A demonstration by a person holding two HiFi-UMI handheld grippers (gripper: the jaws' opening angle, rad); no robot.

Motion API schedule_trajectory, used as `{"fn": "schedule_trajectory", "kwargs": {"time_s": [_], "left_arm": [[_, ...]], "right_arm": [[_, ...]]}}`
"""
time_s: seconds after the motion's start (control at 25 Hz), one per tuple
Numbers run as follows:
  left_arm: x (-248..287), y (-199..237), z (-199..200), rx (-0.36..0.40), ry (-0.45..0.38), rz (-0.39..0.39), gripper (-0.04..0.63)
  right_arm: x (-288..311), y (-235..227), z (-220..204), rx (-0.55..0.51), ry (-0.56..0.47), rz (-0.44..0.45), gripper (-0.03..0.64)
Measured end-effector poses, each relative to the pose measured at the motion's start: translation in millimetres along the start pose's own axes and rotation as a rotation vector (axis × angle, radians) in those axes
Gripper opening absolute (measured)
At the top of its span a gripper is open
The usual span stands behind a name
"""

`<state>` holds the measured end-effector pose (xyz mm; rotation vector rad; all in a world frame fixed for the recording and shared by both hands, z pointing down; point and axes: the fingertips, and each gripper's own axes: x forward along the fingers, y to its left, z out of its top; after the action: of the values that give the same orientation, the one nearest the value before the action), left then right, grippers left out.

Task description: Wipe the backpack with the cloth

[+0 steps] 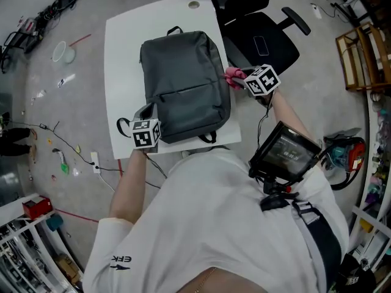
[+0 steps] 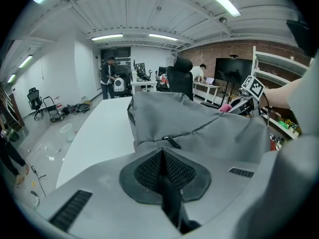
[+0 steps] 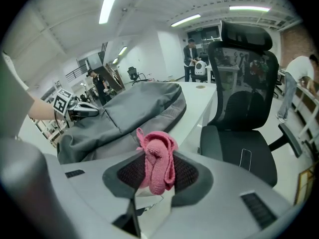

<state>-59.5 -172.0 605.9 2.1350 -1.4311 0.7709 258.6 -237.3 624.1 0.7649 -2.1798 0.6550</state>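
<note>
A: Backpack (image 1: pixel 183 84) lies flat on the white tabletop (image 1: pixel 125 72), top end away from the person. Its right side runs close to the tabletop edge, with the chair (image 1: pixel 263 38) just beyond.

B: Grippers?

A: Right gripper (image 1: pixel 243 80) has its jaws closed on the pink cloth (image 3: pixel 157 156). The cloth is bunched into a wad that stands up out of the pads, and in the head view it sits against the backpack's right side. Left gripper (image 2: pixel 162 166) is at the near left corner, jaws pressed together. A dark strap (image 2: pixel 172 203) runs out of the seam, probably one of the backpack's own.

B: Risks from here?

A: Three, as I judge it.
- The wad is small. Tilt the right gripper too low and the hard jaw tips rub the fabric instead of the cloth.
- The cloth is held by a fold only. A dragging stroke over the zip line could tug it loose.
- A strap is a slack anchor. A stroke pushed leftward should be fine, but one pulled to the right could swing the backpack about that corner and ease it over the near edge toward the chair.

B: Wiping begun?

A: Cannot tell. The cloth is at the side, not yet on the front panel.
</note>
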Motion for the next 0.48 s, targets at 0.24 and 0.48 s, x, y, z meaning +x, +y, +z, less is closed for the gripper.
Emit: {"fn": "schedule_trajectory", "kwargs": {"time_s": [0.24,0.48], "left_arm": [[-1.1,-0.6,-0.7,0.007,-0.012,-0.013,0.003],[-1.1,-1.9,-1.7,0.015,-0.024,-0.024,0.003]], "right_arm": [[-12.2,15.7,-13.6,0.029,-0.008,-0.025,0.129],[-13.4,44.1,-37.7,0.038,0.020,0.004,0.129]]}}
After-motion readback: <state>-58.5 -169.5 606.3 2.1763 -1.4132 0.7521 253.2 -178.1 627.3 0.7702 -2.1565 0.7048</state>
